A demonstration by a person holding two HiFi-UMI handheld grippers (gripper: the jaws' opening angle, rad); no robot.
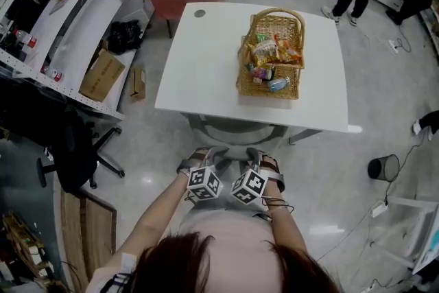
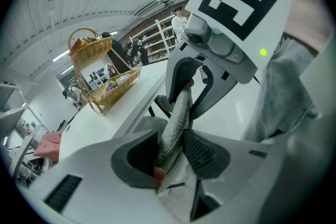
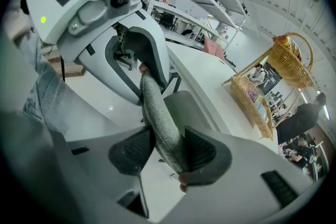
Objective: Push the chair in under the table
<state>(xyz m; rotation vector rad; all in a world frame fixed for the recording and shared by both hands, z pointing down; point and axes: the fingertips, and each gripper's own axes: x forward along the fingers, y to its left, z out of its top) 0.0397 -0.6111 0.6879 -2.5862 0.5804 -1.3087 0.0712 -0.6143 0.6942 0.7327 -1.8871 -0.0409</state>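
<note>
The fingers (image 2: 203,150) of the left gripper (image 2: 173,159) are clenched on the top edge of the chair's backrest (image 2: 176,113), a grey woven pad that stands up between the two ribbed pads. In the right gripper view the fingers (image 3: 202,150) of the right gripper (image 3: 168,153) pinch the same grey rim (image 3: 155,107) a little further along. Each gripper shows in the other's view just beyond the fabric. So the two holds sit close together, either side of the middle of the rim.

From the head view, the chair (image 1: 233,132) stands at the near edge of the white bench (image 1: 206,65). Its front part is under the top and the backrest is out on the person's side. On the far right half of the bench sits a wicker basket (image 1: 272,55) of packets, clear of the chair's path.

The backrest looks padded, so it will likely give a little under the pads, but the frame inside should be stiff enough to carry a push. The chair is probably fairly heavy, and its base is hidden, so rolling or sliding cannot be told. The top rim is the sensible place to hold. Pushing evenly with both hands should keep it from swinging sideways into a bench leg.
</note>
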